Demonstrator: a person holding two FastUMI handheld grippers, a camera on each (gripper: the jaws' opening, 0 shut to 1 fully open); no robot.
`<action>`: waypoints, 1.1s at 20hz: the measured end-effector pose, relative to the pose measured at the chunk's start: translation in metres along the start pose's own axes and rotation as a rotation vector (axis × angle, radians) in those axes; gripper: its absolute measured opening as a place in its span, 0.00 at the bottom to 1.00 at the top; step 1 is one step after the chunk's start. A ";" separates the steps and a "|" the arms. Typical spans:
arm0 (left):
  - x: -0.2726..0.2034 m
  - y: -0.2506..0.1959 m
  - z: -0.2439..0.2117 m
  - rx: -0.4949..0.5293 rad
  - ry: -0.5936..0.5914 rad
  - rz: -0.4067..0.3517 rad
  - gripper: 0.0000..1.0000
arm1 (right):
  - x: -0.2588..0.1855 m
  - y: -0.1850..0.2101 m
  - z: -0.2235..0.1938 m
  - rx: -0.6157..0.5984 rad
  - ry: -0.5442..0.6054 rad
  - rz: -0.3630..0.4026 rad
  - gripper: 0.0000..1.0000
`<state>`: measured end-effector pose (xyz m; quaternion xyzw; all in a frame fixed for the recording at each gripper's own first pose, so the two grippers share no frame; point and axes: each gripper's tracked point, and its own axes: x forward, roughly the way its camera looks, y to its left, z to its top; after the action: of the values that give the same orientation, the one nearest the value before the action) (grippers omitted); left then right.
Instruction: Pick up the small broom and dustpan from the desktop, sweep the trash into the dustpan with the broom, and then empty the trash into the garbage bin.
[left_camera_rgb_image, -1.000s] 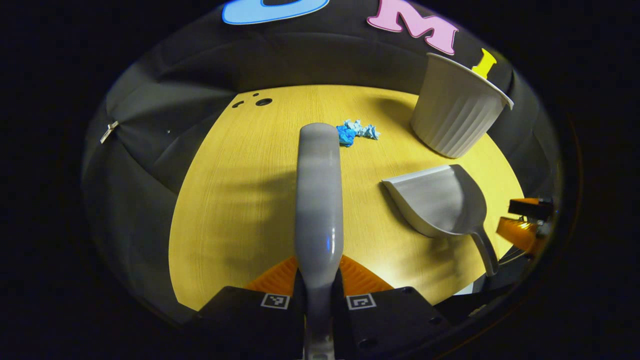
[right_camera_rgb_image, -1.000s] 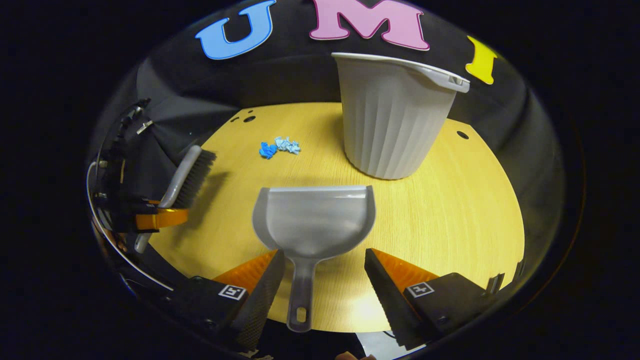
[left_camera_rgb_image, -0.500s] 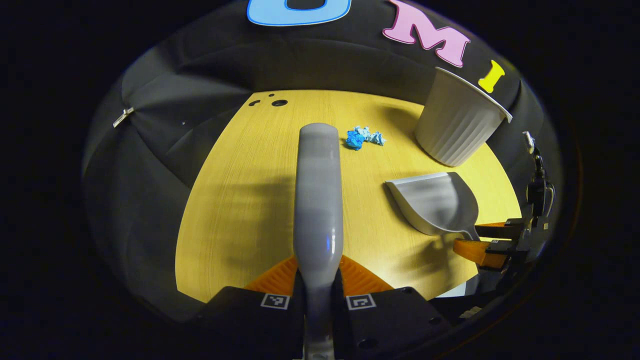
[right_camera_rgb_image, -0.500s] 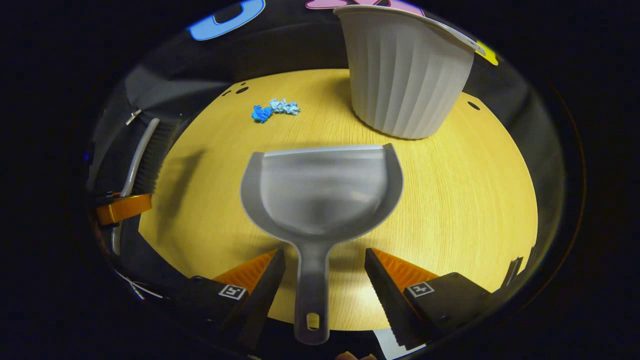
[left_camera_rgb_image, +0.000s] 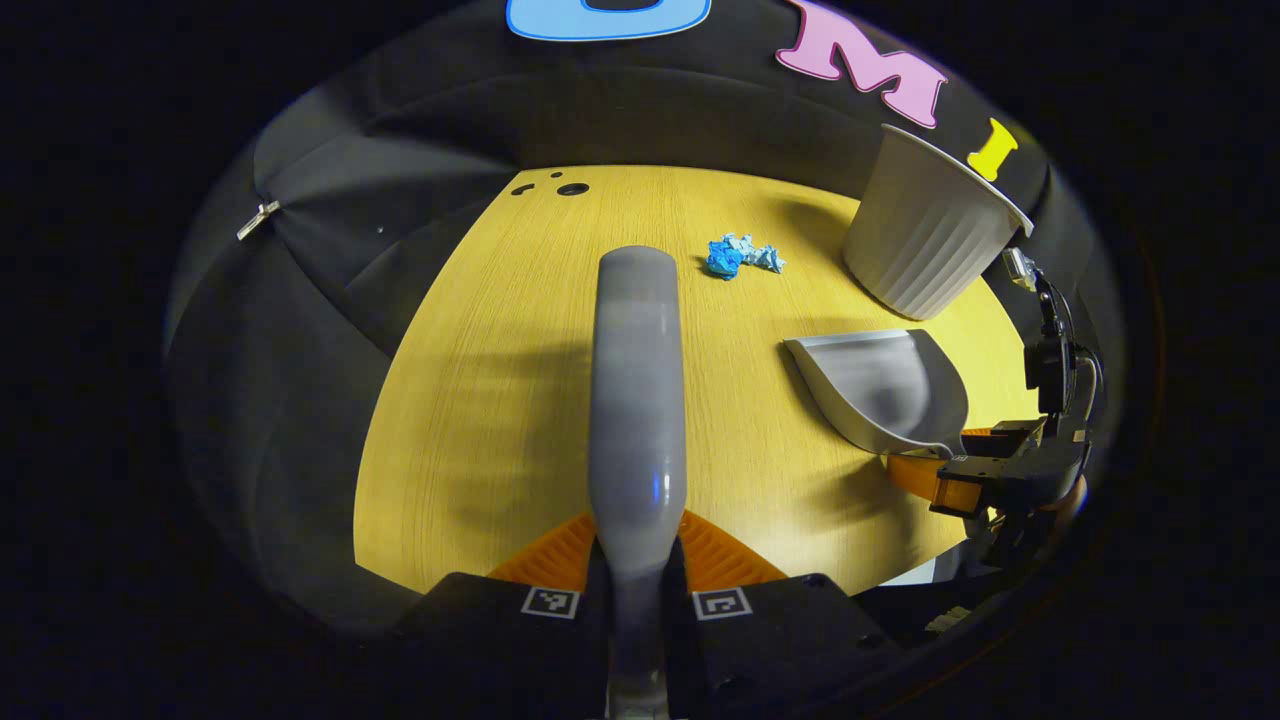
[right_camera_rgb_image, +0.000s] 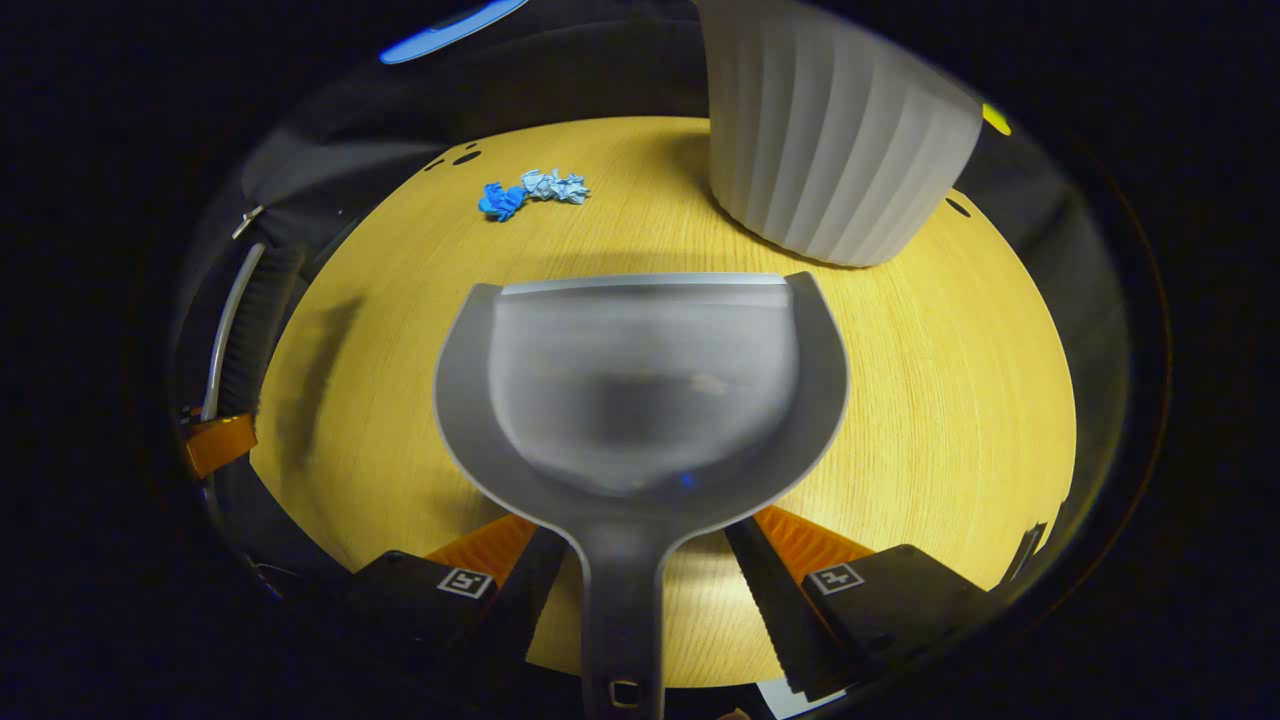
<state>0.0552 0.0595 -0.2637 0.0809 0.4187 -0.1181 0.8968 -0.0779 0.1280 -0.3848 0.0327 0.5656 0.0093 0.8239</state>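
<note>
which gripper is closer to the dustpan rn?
Right. The right gripper straddles the dustpan handle, fingers open either side. The left gripper holds the broom off to the dustpan's left.

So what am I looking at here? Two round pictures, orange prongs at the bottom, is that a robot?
No robot: a person holds a two-finger tool in each hand, and a fisheye camera rides on each, looking along its fingers. In the left gripper view, the left gripper is closed on the grey broom handle. In the right gripper view, the right gripper has its orange fingers open on either side of the dustpan handle, not yet pressing it. On the yellow table lie crumpled blue paper scraps, and the white ribbed bin stands beyond the dustpan.
</note>
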 end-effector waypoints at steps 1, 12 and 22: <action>0.001 -0.001 0.000 0.001 0.003 0.001 0.27 | 0.000 -0.001 0.000 -0.012 -0.002 -0.010 0.96; 0.042 0.007 0.041 0.081 0.023 0.018 0.27 | 0.002 -0.006 0.002 -0.074 0.020 0.040 0.38; 0.132 0.015 0.138 0.268 0.045 0.007 0.27 | -0.009 -0.021 0.014 -0.146 0.010 0.081 0.38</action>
<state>0.2422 0.0211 -0.2773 0.2043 0.4188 -0.1680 0.8687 -0.0683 0.1057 -0.3729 -0.0045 0.5656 0.0839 0.8204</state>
